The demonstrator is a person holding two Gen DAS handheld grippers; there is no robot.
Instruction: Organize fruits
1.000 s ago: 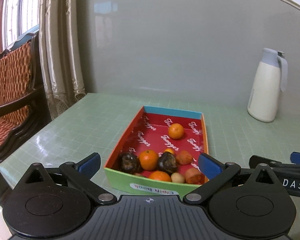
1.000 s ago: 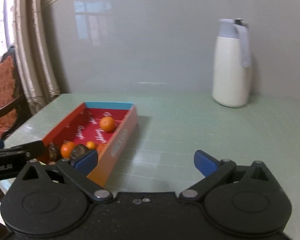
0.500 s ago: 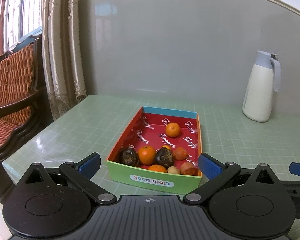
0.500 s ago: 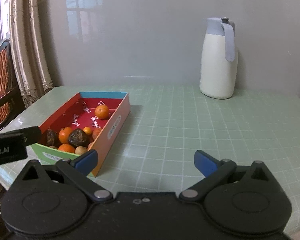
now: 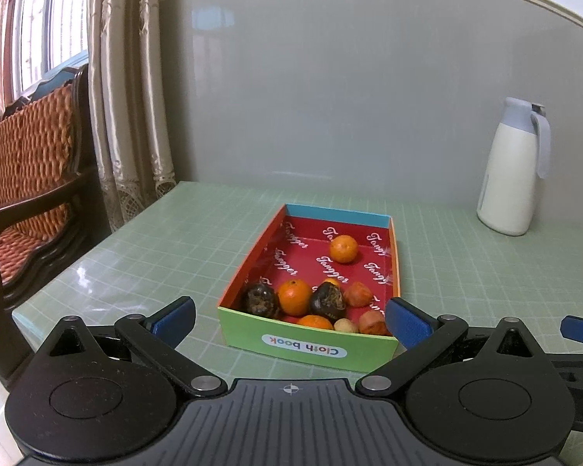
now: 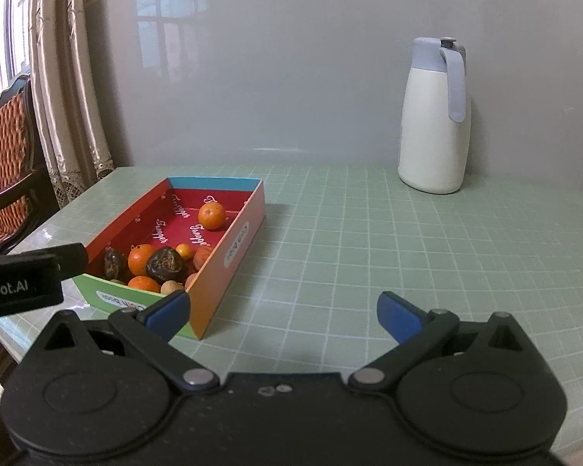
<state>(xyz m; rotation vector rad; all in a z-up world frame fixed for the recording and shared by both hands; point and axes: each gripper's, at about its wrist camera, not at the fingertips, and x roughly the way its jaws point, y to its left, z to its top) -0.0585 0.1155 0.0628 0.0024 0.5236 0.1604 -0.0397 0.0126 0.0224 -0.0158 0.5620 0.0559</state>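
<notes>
Fruits [image 5: 309,303] all sit in the cardboard box [image 5: 311,343] on the green bench [image 6: 369,240], mostly bunched at its near end. Left claw [image 5: 289,316] and right claw [image 6: 283,312] both spread wide, empty, held back short of the box, likely staging a pick.

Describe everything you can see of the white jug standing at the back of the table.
The jug is a tall vessel with a creamy white, smooth body that narrows towards a grey-blue lid. A grey-blue handle curves down from the lid along its right side. It looks like plastic or coated metal. It stands upright and closed on the green gridded table, close to the grey wall, well to the right of the fruit box, and nothing else touches it.
</notes>
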